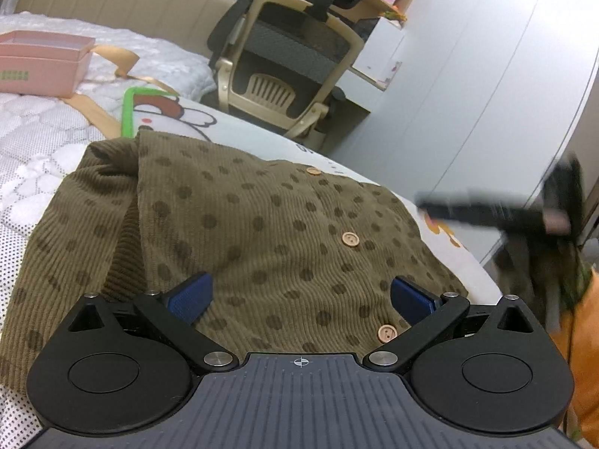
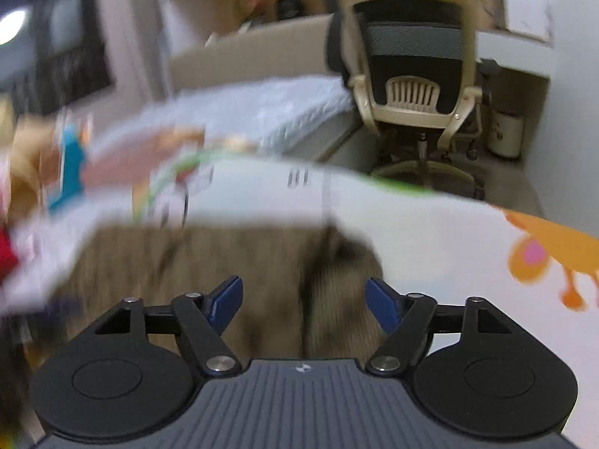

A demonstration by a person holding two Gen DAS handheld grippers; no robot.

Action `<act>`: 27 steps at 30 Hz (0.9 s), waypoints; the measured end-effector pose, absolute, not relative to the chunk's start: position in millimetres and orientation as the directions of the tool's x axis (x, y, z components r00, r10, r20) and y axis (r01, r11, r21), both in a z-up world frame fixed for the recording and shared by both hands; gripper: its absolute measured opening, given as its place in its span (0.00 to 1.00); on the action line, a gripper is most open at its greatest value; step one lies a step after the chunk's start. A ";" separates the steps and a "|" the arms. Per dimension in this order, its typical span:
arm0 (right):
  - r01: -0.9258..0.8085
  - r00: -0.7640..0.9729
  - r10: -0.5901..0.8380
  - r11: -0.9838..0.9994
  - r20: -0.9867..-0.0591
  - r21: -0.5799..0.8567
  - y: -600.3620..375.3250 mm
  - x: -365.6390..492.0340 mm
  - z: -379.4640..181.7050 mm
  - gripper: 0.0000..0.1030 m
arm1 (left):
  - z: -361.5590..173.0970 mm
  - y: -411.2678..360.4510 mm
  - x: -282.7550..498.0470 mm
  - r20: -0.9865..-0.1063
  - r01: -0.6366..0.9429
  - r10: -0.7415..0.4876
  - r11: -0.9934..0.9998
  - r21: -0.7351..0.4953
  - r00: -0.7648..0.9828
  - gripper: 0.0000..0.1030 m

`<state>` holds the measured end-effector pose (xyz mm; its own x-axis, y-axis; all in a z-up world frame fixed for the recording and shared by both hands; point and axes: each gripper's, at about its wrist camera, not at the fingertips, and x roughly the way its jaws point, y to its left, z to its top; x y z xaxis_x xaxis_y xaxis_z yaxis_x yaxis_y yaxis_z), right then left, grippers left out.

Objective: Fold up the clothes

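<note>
1. Setting: a bedroom; a bed with a white quilted cover (image 1: 45,149) carries a white cartoon-printed mat (image 1: 232,127), green-edged at one corner; a beige-framed office chair (image 1: 284,63) stands beyond the bed, before a desk.
2. Task item: an olive corduroy garment (image 1: 243,232) with darker dots and three wooden buttons (image 1: 350,240) lies on the mat, partly folded; one panel is laid over the body, and a bunched portion spills off the mat's left edge onto the quilted cover.
3. Left gripper (image 1: 299,295): blue-padded fingers (image 1: 191,295) spread wide, hovering just over the near edge of the garment; nothing between them.
4. Right gripper (image 2: 304,299): fingers likewise spread apart and empty, poised above the garment (image 2: 224,262) (this view is heavily motion-blurred; contact cannot be judged); in the left wrist view the same tool appears as a dark smear (image 1: 524,209) off the garment's right side.
5. Surroundings: a pink open box (image 1: 41,63) sits on the quilted cover at far left, with tan ribbon (image 1: 119,60) trailing beside it; an orange cartoon figure (image 2: 543,254) is printed on the mat at right.
</note>
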<state>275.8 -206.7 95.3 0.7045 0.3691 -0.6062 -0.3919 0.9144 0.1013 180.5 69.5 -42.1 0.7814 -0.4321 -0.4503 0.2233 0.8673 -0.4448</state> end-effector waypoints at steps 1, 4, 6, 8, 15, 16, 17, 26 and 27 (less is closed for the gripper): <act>-0.401 0.696 0.335 0.915 -0.636 0.043 -203.7 264.0 86.9 0.76 | -42.0 69.2 180.6 -0.451 0.223 -0.431 0.868 -0.443 0.782 1.00; -0.413 0.690 0.266 0.908 -0.674 -0.065 -202.9 234.8 72.9 0.79 | -42.0 68.9 179.9 -0.451 0.222 -0.430 0.869 -0.443 0.783 1.00; -0.412 0.693 0.242 0.906 -0.679 -0.097 -206.0 222.0 73.9 0.82 | -42.0 69.0 179.6 -0.451 0.221 -0.428 0.870 -0.441 0.783 1.00; -0.409 0.707 0.211 0.901 -0.675 -0.147 -201.4 217.7 80.9 0.82 | -42.2 69.6 179.6 -0.451 0.221 -0.428 0.870 -0.442 0.783 1.00; -0.517 0.706 0.360 0.850 -0.610 -0.097 -171.2 203.5 92.1 0.82 | -42.4 69.8 178.8 -0.452 0.219 -0.426 0.871 -0.441 0.784 1.00; -0.529 0.693 0.368 0.844 -0.620 -0.090 -166.3 204.0 88.6 0.82 | -42.2 69.5 178.8 -0.453 0.217 -0.424 0.871 -0.440 0.784 1.00; -0.536 0.678 0.368 0.840 -0.636 -0.087 -160.2 205.7 82.4 0.82 | -42.1 69.3 178.7 -0.454 0.216 -0.423 0.872 -0.439 0.784 1.00; -0.510 0.644 0.361 0.860 -0.675 -0.027 -159.5 213.9 58.6 0.91 | -39.3 65.2 168.0 -0.488 0.220 -0.418 0.884 -0.412 0.766 1.00; -0.512 0.642 0.361 0.859 -0.677 -0.028 -159.3 213.9 58.4 0.91 | -38.5 65.2 165.4 -0.494 0.227 -0.422 0.885 -0.406 0.760 1.00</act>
<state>213.9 -159.3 58.4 0.6420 0.3606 -0.6765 -0.5116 0.8588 -0.0277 165.4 65.2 -38.5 0.7604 -0.4217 -0.4939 0.2268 0.8851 -0.4065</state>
